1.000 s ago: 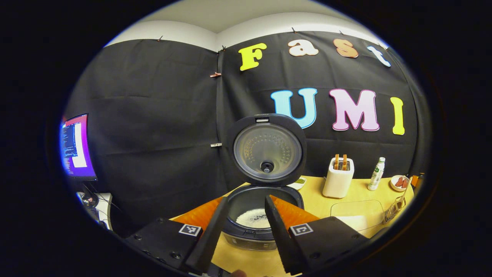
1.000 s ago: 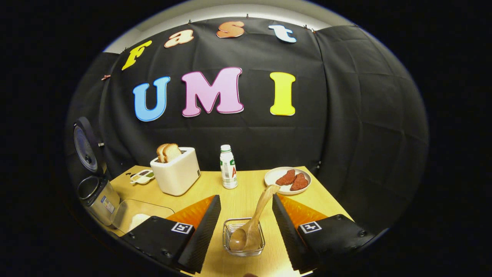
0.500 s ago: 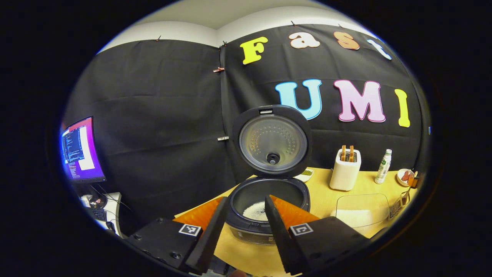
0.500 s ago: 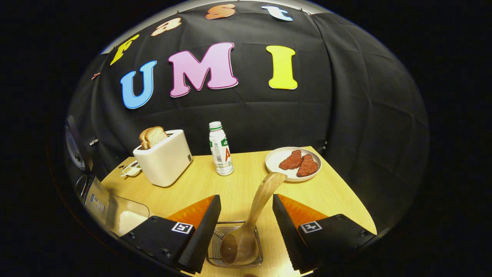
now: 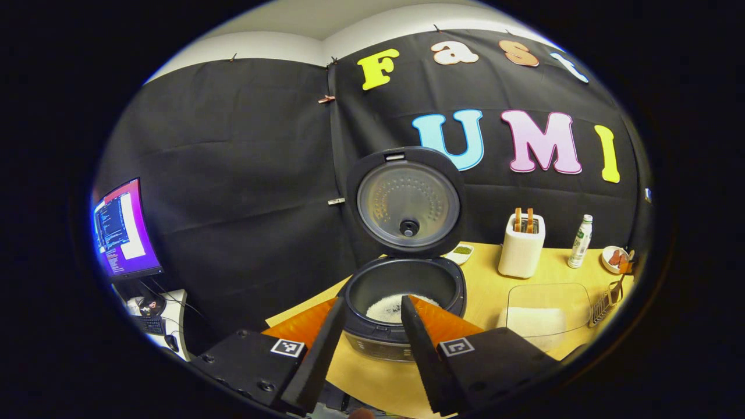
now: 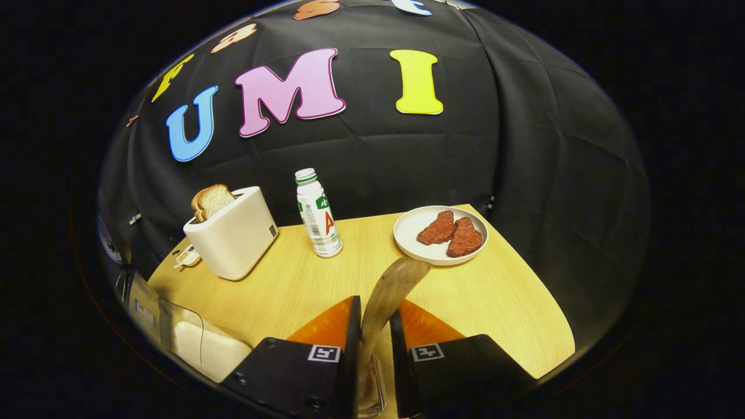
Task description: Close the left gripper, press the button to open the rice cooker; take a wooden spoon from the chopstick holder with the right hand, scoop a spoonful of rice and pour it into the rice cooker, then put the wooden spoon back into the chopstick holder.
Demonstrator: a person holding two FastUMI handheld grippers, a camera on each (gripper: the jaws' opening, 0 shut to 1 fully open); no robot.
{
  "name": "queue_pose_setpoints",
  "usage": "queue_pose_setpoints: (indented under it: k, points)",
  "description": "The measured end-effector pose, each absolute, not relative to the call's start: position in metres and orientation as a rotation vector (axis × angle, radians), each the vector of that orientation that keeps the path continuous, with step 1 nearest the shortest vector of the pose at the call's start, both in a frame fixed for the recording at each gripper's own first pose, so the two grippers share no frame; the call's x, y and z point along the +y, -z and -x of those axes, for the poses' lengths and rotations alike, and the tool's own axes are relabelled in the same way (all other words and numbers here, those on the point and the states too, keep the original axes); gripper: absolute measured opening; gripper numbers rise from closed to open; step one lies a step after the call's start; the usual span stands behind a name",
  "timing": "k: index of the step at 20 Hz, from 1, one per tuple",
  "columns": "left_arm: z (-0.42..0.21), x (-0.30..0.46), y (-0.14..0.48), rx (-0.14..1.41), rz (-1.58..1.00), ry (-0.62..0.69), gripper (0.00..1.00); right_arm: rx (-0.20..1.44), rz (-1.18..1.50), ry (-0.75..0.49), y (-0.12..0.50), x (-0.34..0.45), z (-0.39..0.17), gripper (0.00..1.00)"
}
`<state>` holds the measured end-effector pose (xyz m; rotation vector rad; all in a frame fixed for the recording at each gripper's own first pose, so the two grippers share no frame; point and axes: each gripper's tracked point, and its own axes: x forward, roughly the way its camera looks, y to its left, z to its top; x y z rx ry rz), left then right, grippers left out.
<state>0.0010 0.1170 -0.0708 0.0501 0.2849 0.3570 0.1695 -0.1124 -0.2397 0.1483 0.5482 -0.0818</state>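
The rice cooker (image 5: 401, 291) stands with its lid (image 5: 407, 203) up, and white rice (image 5: 396, 305) lies in the pot. My left gripper (image 5: 372, 302) hovers in front of it, open and holding nothing. In the right gripper view, my right gripper (image 6: 375, 302) is shut on the handle of the wooden spoon (image 6: 390, 285). The handle rises between the fingers. The spoon's bowl sits below in the glass chopstick holder (image 6: 372, 396), mostly hidden by the fingers. A clear container of rice (image 6: 198, 343) lies at the lower left, also visible as the container (image 5: 547, 308) right of the cooker.
A white toaster (image 6: 230, 235) with bread, a small bottle (image 6: 314, 215) and a plate (image 6: 407, 244) of meat pieces (image 6: 451, 230) stand along the back of the wooden table. A small dish (image 5: 460, 251) sits behind the cooker. A lit monitor (image 5: 122, 230) is off to the left.
My right gripper moved down and forward over the holder and shut on the spoon's handle. The left gripper drew back slightly from the cooker and stayed open.
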Motion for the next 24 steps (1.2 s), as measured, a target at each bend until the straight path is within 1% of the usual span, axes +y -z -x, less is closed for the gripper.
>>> queue_pose_setpoints:
  k: [1,2,3,4,5,6,7,12,14,19,24]
  points:
    - [0.000,0.118,0.071,0.289,-0.052,-0.358,0.70,0.547,-0.162,0.085,0.237,-0.111,-0.168,0.21]
    - [0.000,0.115,0.073,0.290,-0.051,-0.352,0.71,0.547,-0.179,0.073,0.235,-0.106,-0.167,0.24]
    - [0.000,0.114,0.074,0.292,-0.053,-0.349,0.74,0.546,-0.187,0.073,0.233,-0.102,-0.166,0.20]
    - [0.000,0.113,0.075,0.294,-0.053,-0.342,0.74,0.544,-0.193,0.057,0.230,-0.097,-0.165,0.19]
    - [0.000,0.111,0.076,0.297,-0.047,-0.333,0.74,0.542,-0.191,0.045,0.227,-0.091,-0.163,0.16]
    - [0.001,0.111,0.076,0.296,-0.042,-0.329,0.74,0.534,-0.180,0.039,0.222,-0.089,-0.161,0.15]
    - [0.001,0.111,0.076,0.294,-0.039,-0.327,0.74,0.520,-0.177,0.038,0.214,-0.087,-0.159,0.10]
    - [0.002,0.115,0.082,0.301,-0.008,-0.302,0.74,0.366,-0.133,0.077,0.147,-0.091,-0.145,0.11]
    - [0.003,0.119,0.083,0.298,0.006,-0.296,0.74,0.305,-0.118,0.075,0.118,-0.083,-0.138,0.11]
    - [0.008,0.136,0.093,0.310,0.023,-0.286,0.74,0.214,-0.101,0.002,0.069,-0.034,-0.130,0.11]
    - [0.012,0.152,0.081,0.274,-0.014,-0.268,0.74,0.236,-0.204,-0.095,0.065,0.046,-0.130,0.11]
